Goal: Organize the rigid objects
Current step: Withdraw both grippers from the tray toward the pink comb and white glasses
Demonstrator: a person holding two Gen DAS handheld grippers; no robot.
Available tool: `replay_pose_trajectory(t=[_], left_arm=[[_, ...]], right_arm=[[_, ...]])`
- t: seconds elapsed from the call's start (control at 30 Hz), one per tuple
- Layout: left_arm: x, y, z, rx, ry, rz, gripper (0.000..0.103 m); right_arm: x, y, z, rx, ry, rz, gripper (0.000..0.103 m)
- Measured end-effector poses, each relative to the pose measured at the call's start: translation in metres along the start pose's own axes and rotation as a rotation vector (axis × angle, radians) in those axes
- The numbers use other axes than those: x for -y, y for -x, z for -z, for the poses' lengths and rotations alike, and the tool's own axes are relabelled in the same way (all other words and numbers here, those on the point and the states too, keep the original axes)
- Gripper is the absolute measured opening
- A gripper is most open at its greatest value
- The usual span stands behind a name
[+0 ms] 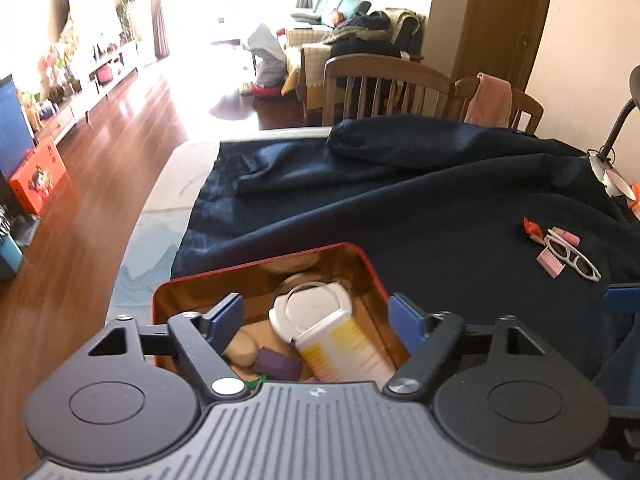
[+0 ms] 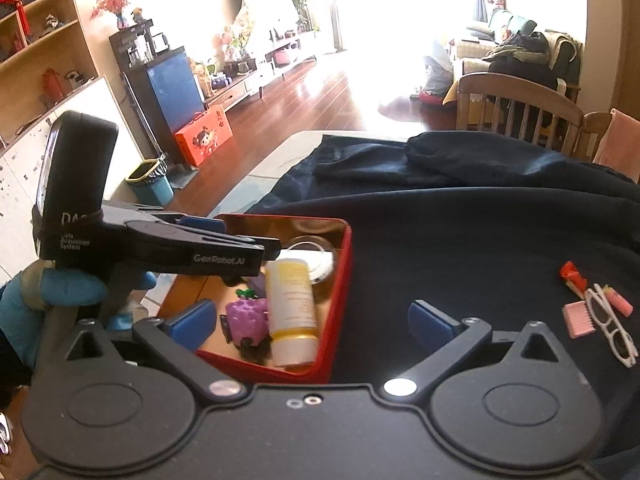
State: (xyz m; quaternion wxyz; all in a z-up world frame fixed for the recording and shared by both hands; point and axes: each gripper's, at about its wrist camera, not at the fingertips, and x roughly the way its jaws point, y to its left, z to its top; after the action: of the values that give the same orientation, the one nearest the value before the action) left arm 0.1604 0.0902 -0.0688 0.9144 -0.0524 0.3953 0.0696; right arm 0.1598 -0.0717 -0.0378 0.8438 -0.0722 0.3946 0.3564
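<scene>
A red tin (image 1: 362, 258) with a gold inside sits on the dark cloth and holds a white-and-yellow bottle (image 1: 344, 344), a purple block (image 1: 278, 362) and a tan lump (image 1: 242, 350). My left gripper (image 1: 316, 316) hangs open just above the tin, nothing between its fingers. In the right wrist view the tin (image 2: 340, 280) shows the bottle (image 2: 292, 304) and a purple grape toy (image 2: 248, 316). My right gripper (image 2: 312, 318) is open over the tin's right wall. White sunglasses (image 2: 608, 320), a pink brush (image 2: 578, 318) and a red wrapper (image 2: 572, 274) lie on the cloth to the right.
The left gripper (image 2: 268, 250) is held by a blue-gloved hand (image 2: 60, 292) at the tin's left. A bunched fold of dark cloth (image 1: 420, 140) lies at the back. Wooden chairs (image 1: 380, 84) stand behind the table, a desk lamp (image 1: 612, 160) at far right. The table edge (image 1: 160, 200) drops to the floor on the left.
</scene>
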Motion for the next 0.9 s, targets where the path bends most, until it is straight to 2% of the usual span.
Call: replay_pose_trajectory(t=[0.07, 0.37, 0.57, 0.7, 0.9], left_arm=[[0.011, -0.001, -0.002, 0.011, -0.003, -0.021, 0.082], [0.068, -0.015, -0.009, 0.022, -0.004, -0.007, 0.082], [0.117, -0.029, -0.015, 0.022, -0.003, 0.047, 0.082], [0.159, -0.041, -0.021, 0.032, -0.036, 0.077, 0.082], [0.21, -0.066, -0.028, 0.009, -0.07, 0.145, 0.082]], right_arm=[[0.009, 0.007, 0.002, 0.005, 0.004, 0.008, 0.102], [0.078, 0.032, 0.018, 0.01, -0.021, 0.065, 0.102], [0.143, 0.049, 0.036, -0.002, -0.06, 0.137, 0.102], [0.182, 0.057, 0.046, -0.004, -0.091, 0.164, 0.102], [0.229, 0.061, 0.057, -0.012, -0.052, 0.197, 0.102]])
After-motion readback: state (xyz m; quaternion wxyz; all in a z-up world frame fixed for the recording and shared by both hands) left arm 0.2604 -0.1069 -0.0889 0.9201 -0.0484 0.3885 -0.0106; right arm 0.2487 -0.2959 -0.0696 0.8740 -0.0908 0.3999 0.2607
